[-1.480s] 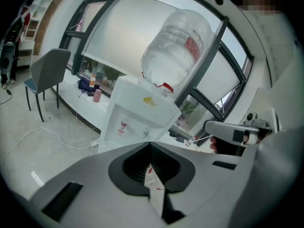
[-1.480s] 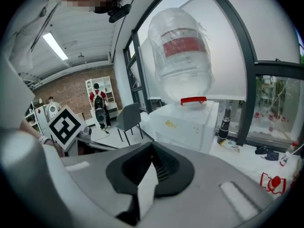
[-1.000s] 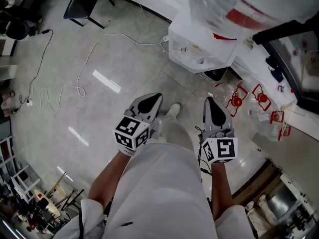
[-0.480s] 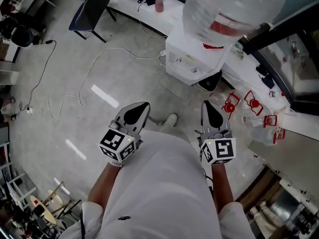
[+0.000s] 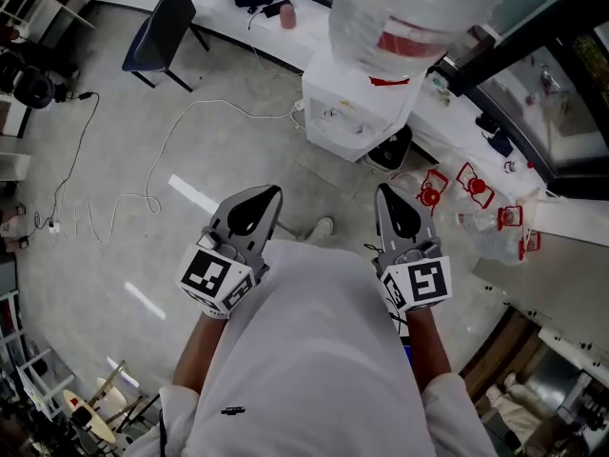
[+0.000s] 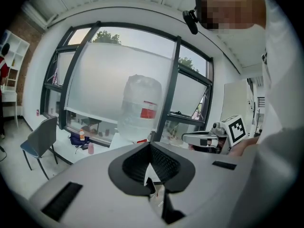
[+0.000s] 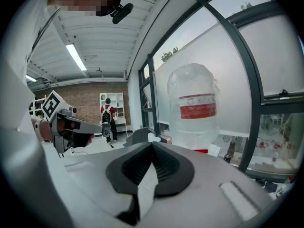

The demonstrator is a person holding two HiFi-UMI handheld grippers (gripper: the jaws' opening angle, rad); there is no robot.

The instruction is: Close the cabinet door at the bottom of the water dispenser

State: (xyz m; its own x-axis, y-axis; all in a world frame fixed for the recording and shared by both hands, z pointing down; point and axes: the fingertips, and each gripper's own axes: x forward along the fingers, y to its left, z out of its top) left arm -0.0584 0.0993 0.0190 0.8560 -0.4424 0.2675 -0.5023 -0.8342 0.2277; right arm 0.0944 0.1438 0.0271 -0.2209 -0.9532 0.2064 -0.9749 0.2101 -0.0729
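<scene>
Down at my left, the grey two-jaw left gripper [image 5: 271,193] is pinched together, empty, and so is the right gripper [image 5: 383,190]. The white water dispenser with its clear bottle [image 5: 343,112] stands ahead, its bottom door unclear. I'd step closer, crouch, and push flat.

We hold our left gripper [image 5: 261,198] and right gripper [image 5: 387,198] side by side before our body, forearms extended forward, each gripper's jaws pressed together on nothing.

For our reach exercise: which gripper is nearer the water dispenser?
The right gripper, almost in line below the water dispenser; the left gripper sits further aside.
</scene>
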